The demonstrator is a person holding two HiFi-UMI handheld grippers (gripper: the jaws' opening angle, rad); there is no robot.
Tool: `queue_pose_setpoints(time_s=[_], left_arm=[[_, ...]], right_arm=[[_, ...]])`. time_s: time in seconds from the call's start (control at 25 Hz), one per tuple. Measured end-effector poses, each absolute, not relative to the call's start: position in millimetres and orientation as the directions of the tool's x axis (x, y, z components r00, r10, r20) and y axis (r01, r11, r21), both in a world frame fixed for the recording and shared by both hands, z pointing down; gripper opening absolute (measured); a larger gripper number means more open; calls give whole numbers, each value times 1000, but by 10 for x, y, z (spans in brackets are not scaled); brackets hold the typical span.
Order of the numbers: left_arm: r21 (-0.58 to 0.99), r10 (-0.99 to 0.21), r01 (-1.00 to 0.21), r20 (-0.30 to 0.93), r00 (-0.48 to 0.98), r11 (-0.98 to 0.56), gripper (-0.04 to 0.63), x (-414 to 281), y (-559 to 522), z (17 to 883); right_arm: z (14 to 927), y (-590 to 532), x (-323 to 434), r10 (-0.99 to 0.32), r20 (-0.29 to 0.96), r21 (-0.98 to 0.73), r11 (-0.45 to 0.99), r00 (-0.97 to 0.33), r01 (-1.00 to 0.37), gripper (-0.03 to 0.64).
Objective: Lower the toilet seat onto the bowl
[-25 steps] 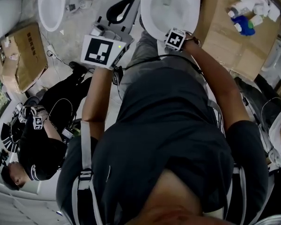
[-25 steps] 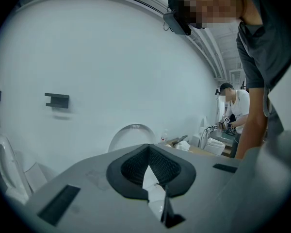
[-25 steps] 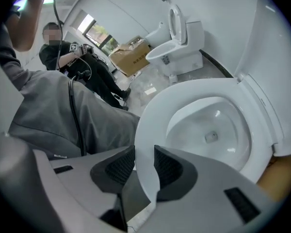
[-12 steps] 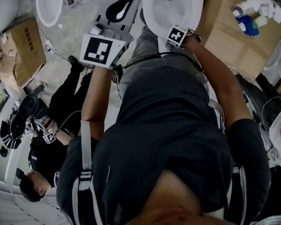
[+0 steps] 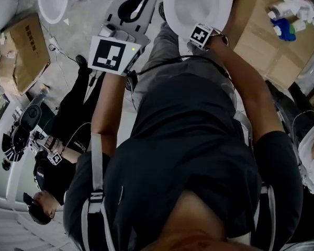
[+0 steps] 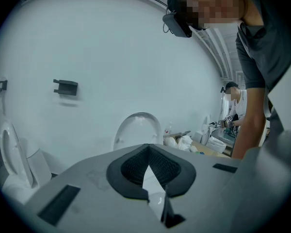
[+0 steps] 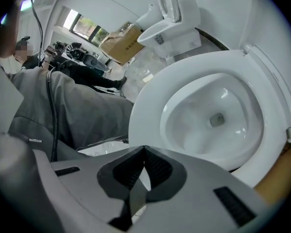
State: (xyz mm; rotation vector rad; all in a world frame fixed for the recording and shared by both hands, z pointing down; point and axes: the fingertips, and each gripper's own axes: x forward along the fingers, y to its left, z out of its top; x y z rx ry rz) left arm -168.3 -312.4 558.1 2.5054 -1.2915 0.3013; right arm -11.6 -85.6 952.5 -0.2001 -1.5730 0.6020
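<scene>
Right gripper [image 7: 144, 148] is pinched shut, empty, nosing down over the seat [image 7: 146, 106], which looks down on the bowl [image 7: 218, 130], probably to press it. Left gripper [image 6: 147, 147], closed on nothing, stays out of the way.

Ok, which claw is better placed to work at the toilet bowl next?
Right. The right claw hangs at the rim of the toilet bowl, facing into it; the left claw points away at the wall.
</scene>
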Motion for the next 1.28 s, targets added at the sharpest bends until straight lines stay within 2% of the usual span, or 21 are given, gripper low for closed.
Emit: queue_pose_setpoints(time_s=[0.64,1.28], left_arm=[[165,-780,-860,366,508,-482,3,-2050,-3151,6020],[206,-736,-860,450,506,-466,3,-2069,-3019,6682]], right_arm=[[10061,-772,-27,510,857,-512,825,-74,-239,5],[10722,-567,79,541,841,-532,823,-12,-196,5]])
